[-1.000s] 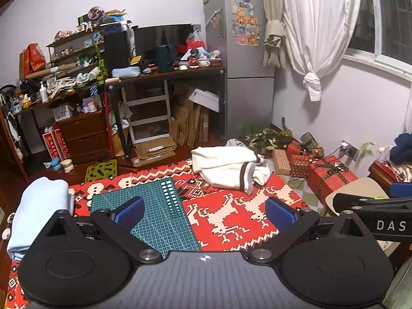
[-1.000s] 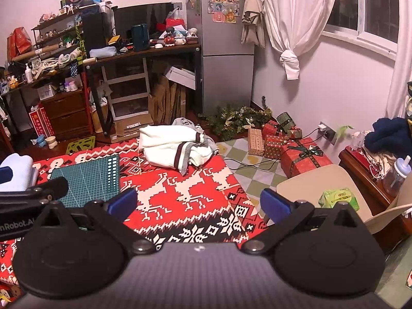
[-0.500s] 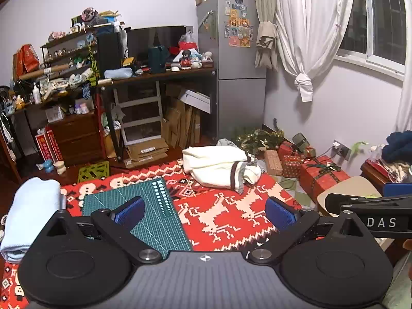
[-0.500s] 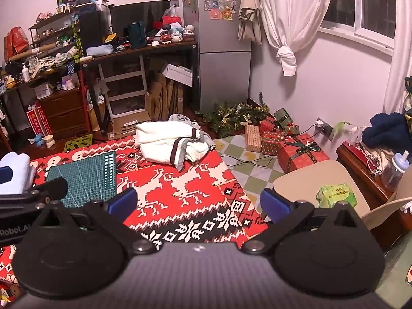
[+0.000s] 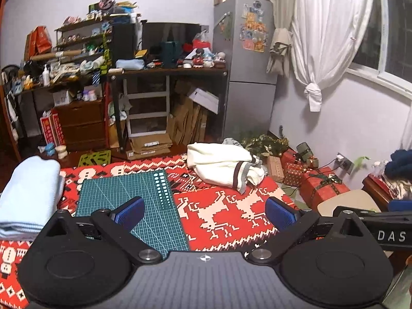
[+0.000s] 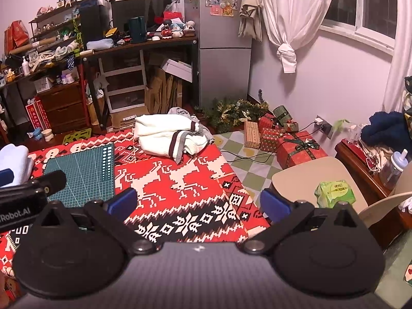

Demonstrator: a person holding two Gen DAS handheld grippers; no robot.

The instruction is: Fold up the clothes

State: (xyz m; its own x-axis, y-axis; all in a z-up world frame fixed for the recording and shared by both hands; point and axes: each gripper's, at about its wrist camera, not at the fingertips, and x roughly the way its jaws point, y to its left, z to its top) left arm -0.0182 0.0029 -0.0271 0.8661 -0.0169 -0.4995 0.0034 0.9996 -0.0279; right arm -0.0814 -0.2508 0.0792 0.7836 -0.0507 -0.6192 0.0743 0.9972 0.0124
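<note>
now both claws, left claw (image 5: 204, 213) and right claw (image 6: 198, 202), hang wide open and empty; the white sweater (image 6: 168, 135) lies crumpled at the red blanket's (image 6: 180, 180) far edge, so reach in.

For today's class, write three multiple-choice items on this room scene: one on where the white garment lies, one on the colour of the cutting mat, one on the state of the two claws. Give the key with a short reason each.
1. Where does the white sweater lie?
A. on the far edge of the red patterned blanket
B. on the desk
C. on the beige chair seat

2. What colour is the cutting mat?
A. yellow
B. teal green
C. black

3. What state are the left claw and the right claw in?
A. both shut on cloth
B. one open, one shut
C. both open and empty

Key: 1 A, the sweater sits crumpled on the blanket's far side, near the fridge. 2 B, the gridded mat is teal green. 3 C, each claw's blue pads stand wide apart with nothing between them.
</note>
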